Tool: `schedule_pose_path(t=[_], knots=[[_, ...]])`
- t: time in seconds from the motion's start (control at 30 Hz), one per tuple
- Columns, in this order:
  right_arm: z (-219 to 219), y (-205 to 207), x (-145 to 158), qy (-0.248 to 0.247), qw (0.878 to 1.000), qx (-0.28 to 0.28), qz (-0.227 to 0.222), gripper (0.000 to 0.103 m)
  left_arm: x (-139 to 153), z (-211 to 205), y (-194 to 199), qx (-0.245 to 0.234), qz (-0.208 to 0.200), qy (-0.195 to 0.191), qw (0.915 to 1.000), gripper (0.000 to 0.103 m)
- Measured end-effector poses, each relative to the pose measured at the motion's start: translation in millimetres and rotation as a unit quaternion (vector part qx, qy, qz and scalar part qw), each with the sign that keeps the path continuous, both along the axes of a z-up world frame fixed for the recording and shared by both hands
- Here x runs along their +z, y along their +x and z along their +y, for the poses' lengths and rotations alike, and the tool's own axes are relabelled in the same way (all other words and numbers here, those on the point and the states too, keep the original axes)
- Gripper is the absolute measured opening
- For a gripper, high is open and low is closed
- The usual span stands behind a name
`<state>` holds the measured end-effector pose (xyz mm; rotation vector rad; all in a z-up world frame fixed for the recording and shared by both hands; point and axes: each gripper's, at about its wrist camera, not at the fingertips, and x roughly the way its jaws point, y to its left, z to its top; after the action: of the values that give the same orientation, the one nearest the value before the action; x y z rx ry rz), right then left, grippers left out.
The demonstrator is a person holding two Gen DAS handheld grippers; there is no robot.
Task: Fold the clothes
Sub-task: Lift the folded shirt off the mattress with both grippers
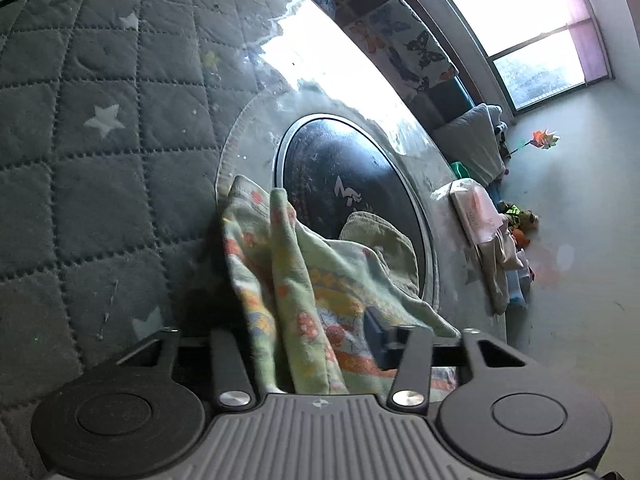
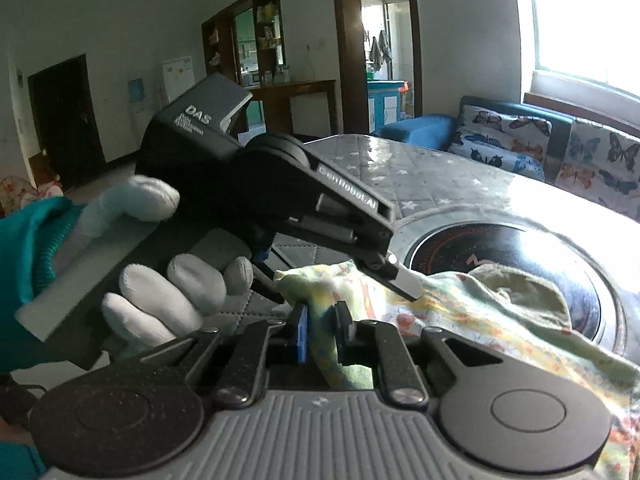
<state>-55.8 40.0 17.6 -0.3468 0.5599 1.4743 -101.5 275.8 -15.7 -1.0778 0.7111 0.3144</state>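
My right gripper point(image 2: 322, 330) is pinched tight on a fold of the floral garment point(image 2: 472, 304); my left gripper point(image 1: 316, 344) has the same cloth bunched between its fingers, though how firmly I cannot tell; the garment trails across the quilted desk point(image 1: 80, 160) (onto its round black hotplate point(image 1: 352, 184)).

The right claw point(image 2: 323, 334) is matte black with a ribbed grey body, two round black discs, silver screws on its linkage arms and one blue finger pad. The left claw point(image 2: 394, 280) carries a grey block printed "DAS" in white. The person's left hand point(image 2: 160, 292) wears a pale grey knit glove and a teal sleeve.
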Motion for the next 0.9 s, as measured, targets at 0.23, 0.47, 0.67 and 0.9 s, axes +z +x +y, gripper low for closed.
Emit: schedule_pose_path(t=[0.23, 0.47, 0.67, 0.9], knots=[[-37.6, 38.5, -1.0, 0.001, 0.998, -0.066, 0.022, 0.039, 3.3, -6.4, 1.9, -0.013, 0.004, 0.034, 0.9993, 0.043], [-86.2, 114.8, -12.4, -0.015, 0.971, -0.236, 0.019, 0.051, 9.4, -18.7, 9.8, -0.042, 0.017, 0.089, 0.9950, 0.046], [-114.3, 164.1, -35.2, -0.023, 0.944, -0.325, 0.045, 0.052, 12.1, -24.5, 13.2, -0.062, 0.016, 0.107, 0.9922, 0.058], [-108.5, 168.3, -44.1, -0.016, 0.945, -0.320, 0.070, 0.039, 14.5, -35.6, 19.7, -0.084, 0.015, 0.138, 0.9868, 0.068]])
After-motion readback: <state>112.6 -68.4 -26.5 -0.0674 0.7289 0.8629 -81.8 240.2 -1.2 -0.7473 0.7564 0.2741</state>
